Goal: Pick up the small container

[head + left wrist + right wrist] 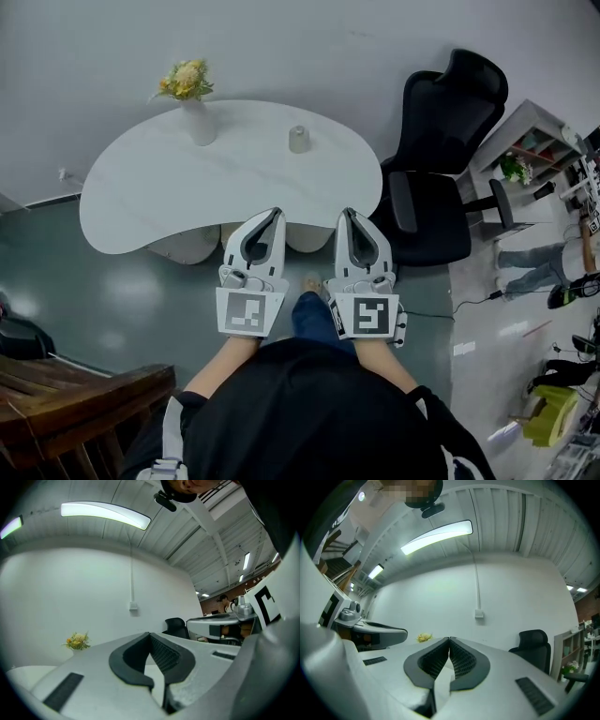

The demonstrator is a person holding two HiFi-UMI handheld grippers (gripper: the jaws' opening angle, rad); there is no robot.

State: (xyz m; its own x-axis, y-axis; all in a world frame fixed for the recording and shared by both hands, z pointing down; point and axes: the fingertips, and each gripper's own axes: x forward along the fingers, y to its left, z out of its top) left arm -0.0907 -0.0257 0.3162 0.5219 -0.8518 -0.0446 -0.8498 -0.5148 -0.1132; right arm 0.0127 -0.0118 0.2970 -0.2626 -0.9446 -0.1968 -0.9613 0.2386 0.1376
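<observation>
The small grey container (pixel 299 139) near the far edge of the white kidney-shaped tabletop (pixel 169 178) is too small to tell whether it has a lid. The tabletop's near edge is partly hidden behind the tips of the left gripper (pixel 277 213) and the right gripper (pixel 349 213). Its pale rounded base (pixel 183 247) shows only as a rim beneath that edge. The brown wooden bench (pixel 75 398) is cut off by the head view's bottom left corner. In the right gripper view the yellow flowers (pixel 423 637) show only as a tuft; everything under them is hidden behind that gripper's own body.
</observation>
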